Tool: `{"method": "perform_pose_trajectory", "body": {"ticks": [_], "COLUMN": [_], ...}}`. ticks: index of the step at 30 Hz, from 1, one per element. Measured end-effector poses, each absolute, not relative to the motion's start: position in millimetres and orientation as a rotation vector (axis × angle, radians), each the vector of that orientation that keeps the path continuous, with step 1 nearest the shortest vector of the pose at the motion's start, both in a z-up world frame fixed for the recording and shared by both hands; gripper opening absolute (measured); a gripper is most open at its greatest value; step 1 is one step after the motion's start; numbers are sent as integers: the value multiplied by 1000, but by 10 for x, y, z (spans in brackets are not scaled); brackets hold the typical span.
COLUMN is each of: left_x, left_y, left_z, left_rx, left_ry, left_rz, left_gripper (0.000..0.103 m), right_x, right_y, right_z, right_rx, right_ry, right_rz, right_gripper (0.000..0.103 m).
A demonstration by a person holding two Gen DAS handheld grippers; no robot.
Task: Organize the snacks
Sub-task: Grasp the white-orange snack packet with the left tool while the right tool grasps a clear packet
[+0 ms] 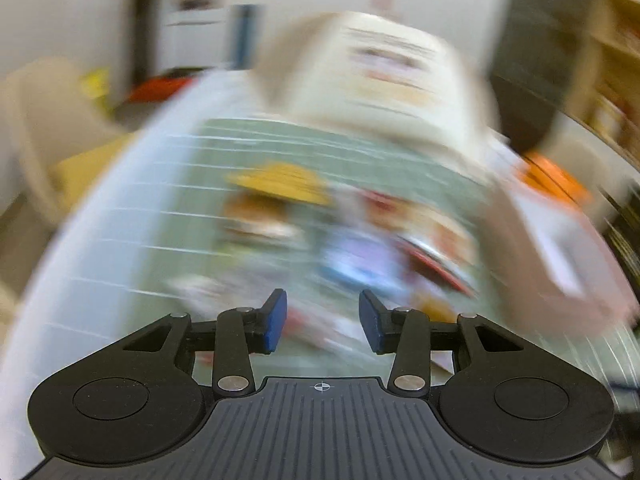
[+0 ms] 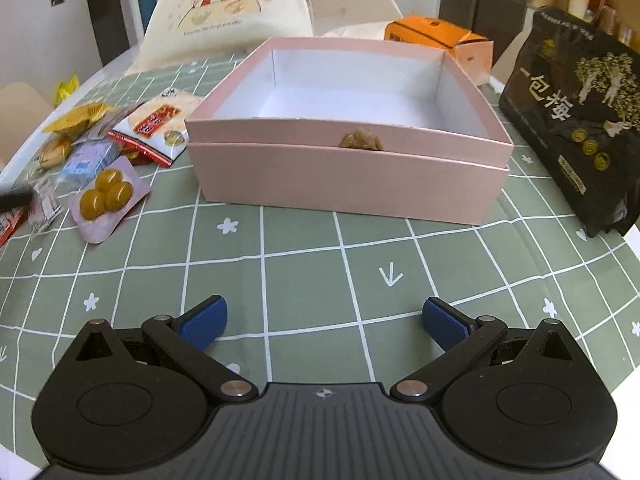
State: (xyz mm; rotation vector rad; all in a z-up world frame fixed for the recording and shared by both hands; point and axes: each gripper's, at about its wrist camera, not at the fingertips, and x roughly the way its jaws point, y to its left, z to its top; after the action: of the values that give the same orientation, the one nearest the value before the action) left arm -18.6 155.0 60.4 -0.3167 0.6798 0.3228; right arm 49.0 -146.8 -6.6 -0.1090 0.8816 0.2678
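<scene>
A pink open box (image 2: 344, 176) stands empty on the green checked tablecloth (image 2: 304, 280) ahead of my right gripper (image 2: 324, 322), which is wide open and empty, low over the cloth. Several snack packets lie left of the box: a red-and-white packet (image 2: 154, 128), a pack with three yellow sweets (image 2: 106, 196), a blue packet (image 2: 86, 160), a gold wrapper (image 2: 78, 118). The left wrist view is heavily blurred; my left gripper (image 1: 323, 320) is open and empty above the blurred snack pile (image 1: 352, 248). A dark tip of it shows at the right wrist view's left edge (image 2: 14, 200).
A black snack bag (image 2: 576, 132) stands right of the box. An orange carton (image 2: 440, 40) lies behind it. A cream chair back with a cartoon print (image 2: 228, 4) stands at the table's far side. The table's edge curves at the left.
</scene>
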Motion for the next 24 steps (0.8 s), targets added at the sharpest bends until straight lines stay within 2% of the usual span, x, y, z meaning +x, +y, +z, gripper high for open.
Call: {"method": "perform_pose_trajectory", "body": {"ticks": [5, 8, 9, 13, 18, 24], "left_x": [76, 221, 292, 421, 209, -200], "left_y": [2237, 2169, 2114, 1920, 2168, 2580], "left_z": [332, 328, 314, 288, 284, 386], "left_rx": [-510, -458, -426, -180, -159, -383], "left_ry": [816, 817, 837, 887, 896, 842], "left_rz": [363, 316, 290, 240, 259, 184], "left_gripper": [45, 45, 48, 53, 50, 50], "right_x": [452, 442, 430, 313, 247, 254], "right_y": [-1339, -1157, -1096, -795, -258, 591], "right_z": [-96, -74, -60, 118, 337, 358], "right_rx": [-120, -142, -149, -214, -375, -458], "right_ry": [875, 895, 903, 838, 730, 673], "right_rz": [292, 335, 357, 435, 566, 813], "right_gripper": [103, 103, 102, 102, 102, 101]}}
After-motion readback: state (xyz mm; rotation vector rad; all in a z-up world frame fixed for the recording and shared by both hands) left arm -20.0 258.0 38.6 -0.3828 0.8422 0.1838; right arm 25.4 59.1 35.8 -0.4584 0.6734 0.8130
